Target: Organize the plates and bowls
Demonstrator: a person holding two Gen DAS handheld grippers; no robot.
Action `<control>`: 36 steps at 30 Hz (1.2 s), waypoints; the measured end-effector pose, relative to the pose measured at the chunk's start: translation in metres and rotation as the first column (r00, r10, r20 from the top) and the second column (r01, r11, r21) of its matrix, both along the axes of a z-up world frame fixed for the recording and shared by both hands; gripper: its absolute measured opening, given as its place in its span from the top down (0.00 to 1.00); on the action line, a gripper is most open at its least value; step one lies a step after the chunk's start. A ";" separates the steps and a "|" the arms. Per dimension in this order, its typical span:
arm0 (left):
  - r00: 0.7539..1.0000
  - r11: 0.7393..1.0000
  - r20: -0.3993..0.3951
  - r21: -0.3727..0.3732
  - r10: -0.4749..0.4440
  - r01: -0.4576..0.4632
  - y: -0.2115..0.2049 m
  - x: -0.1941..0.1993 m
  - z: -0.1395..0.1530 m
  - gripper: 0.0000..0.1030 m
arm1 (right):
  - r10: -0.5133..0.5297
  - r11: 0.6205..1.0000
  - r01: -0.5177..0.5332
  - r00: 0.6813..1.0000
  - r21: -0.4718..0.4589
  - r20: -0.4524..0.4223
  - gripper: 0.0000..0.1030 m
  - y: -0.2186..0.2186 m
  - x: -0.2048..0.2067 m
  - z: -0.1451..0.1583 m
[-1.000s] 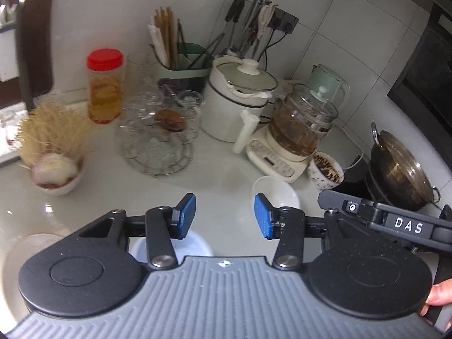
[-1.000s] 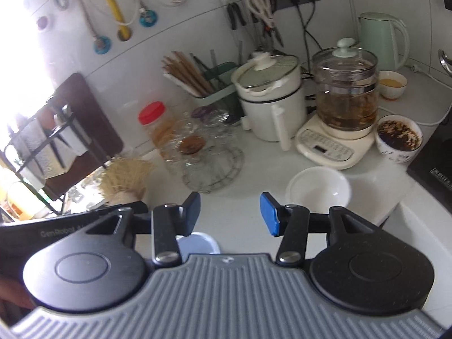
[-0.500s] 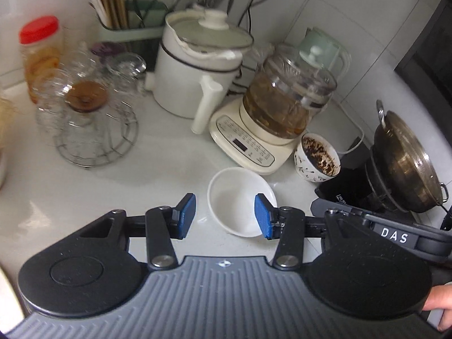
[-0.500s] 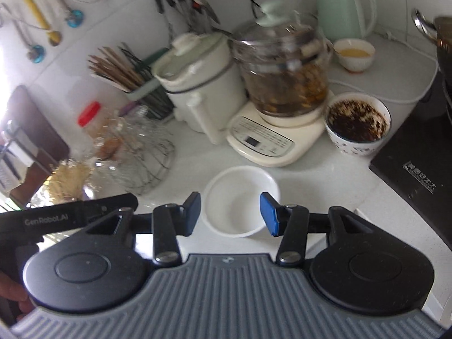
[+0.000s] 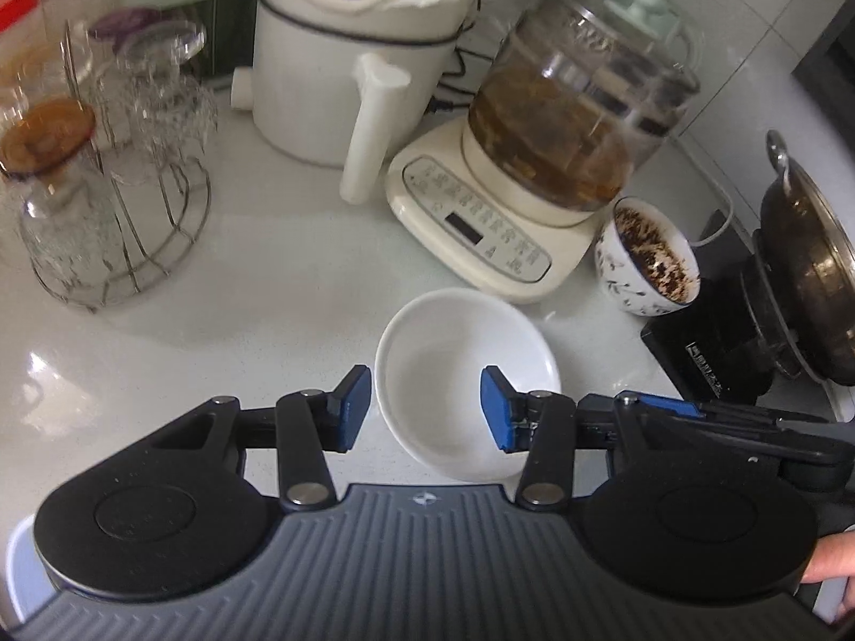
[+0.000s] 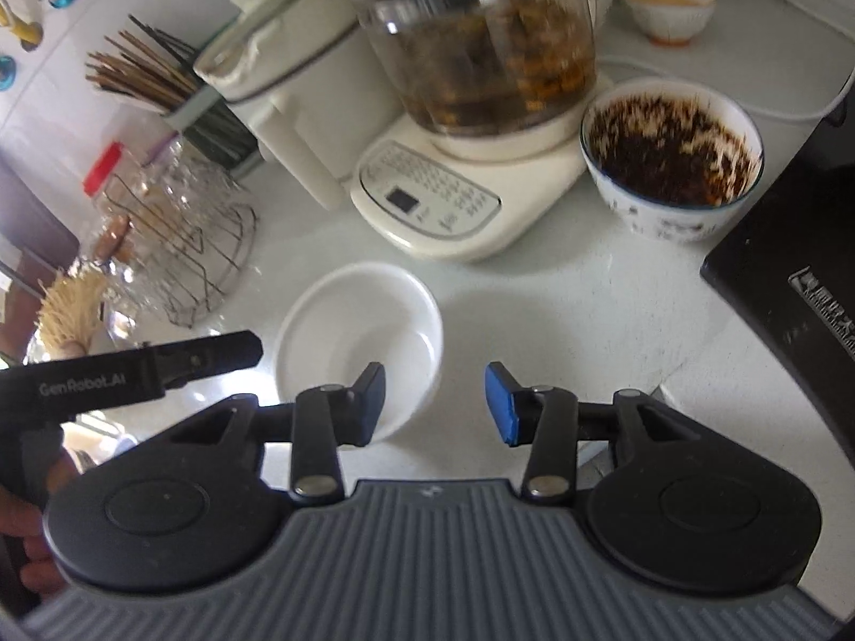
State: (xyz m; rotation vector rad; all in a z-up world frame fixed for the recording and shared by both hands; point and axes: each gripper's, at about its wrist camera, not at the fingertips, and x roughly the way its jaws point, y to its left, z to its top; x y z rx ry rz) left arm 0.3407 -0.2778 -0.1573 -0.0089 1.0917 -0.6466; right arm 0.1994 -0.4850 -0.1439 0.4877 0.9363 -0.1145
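Left wrist view: the left gripper [image 5: 425,408] is hovering over the white counter [image 5: 214,352] with its jaws standing apart and gripping nothing. The empty white bowl [image 5: 459,368] is sitting on the counter, its left rim lying between the blue pads, neither pad pressing it. A glass kettle on a cream base [image 5: 534,171] is standing at one o'clock from the bowl, and a patterned bowl of dark bits [image 5: 649,262] at two o'clock.

Right wrist view: the right gripper [image 6: 434,405] is closing its jaws, with bare counter in the gap between them. The white bowl [image 6: 358,336] is lying at eleven o'clock from that gap, its near rim behind the left finger [image 6: 368,400]; whether they touch I cannot tell. The left gripper's black body [image 6: 128,368] is reaching in at nine o'clock.
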 end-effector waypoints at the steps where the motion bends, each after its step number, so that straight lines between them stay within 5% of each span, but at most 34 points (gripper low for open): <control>1: 1.000 1.000 -0.015 -0.002 0.003 -0.003 0.001 0.003 -0.005 0.52 | 0.000 1.000 0.000 1.000 0.012 -0.009 0.60 -0.001 0.001 -0.004; 15: 0.997 0.999 -0.076 0.033 -0.010 0.012 -0.016 0.031 -0.034 0.75 | -0.028 0.994 0.035 0.997 0.103 -0.069 0.68 -0.018 0.032 -0.028; 20: 0.995 0.999 -0.102 0.041 0.004 0.000 -0.014 0.038 -0.041 0.92 | -0.031 0.991 0.039 0.997 0.128 -0.069 0.74 -0.019 0.038 -0.030; 36: 0.988 0.995 -0.119 -0.018 0.095 -0.098 0.002 0.029 -0.035 0.95 | 0.034 0.991 -0.027 0.998 0.133 -0.052 0.89 -0.013 0.037 -0.026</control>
